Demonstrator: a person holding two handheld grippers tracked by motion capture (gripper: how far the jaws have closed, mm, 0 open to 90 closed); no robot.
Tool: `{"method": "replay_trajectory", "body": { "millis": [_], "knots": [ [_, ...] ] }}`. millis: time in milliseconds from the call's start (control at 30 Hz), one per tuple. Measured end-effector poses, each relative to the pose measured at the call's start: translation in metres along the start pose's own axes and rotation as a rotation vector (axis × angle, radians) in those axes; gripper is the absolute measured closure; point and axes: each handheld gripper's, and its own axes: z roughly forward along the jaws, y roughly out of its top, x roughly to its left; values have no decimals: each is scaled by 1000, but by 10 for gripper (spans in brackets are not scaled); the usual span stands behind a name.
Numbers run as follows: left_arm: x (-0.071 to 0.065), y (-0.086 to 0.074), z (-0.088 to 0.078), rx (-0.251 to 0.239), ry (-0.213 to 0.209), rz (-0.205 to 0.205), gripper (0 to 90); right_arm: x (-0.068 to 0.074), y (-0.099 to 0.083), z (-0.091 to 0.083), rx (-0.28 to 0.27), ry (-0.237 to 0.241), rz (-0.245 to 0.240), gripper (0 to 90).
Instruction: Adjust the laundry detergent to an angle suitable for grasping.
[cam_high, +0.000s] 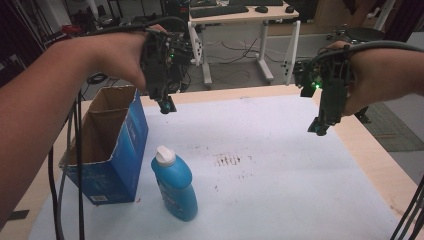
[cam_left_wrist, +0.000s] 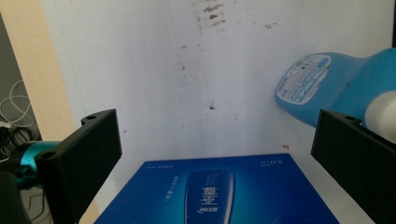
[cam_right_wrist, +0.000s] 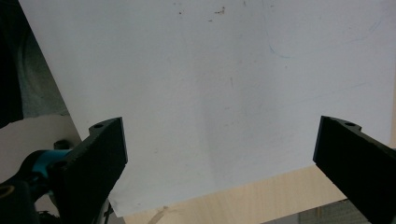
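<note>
High view: both grippers hang above the table with nothing in them. The left gripper (cam_high: 166, 106) sits over the far end of the open blue carton (cam_high: 112, 145), its jaws spread wide, and the right gripper (cam_high: 319, 128) floats off near the table's right edge, jaws equally wide over the bare white sheet (cam_high: 280, 180). I'd guess the carton stands open-topped so the blue bottle (cam_high: 174, 182) can go in; the bottle stands upright just right of it, white cap up, nearly touching its near corner. In the left gripper view the carton's (cam_left_wrist: 219, 191) printed panel carries Chinese characters and what looks like "5.0" (too small to trust), and the bottle (cam_left_wrist: 336, 88) shows a pale label I can't read.
</note>
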Motion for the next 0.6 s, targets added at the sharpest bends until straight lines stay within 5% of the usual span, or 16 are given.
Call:
{"method": "replay_trajectory", "body": {
  "millis": [600],
  "knots": [
    [-38, -8, -18, -9, -26, 176, 17, 1, 0, 12, 10, 15, 21, 19]
  ]
}}
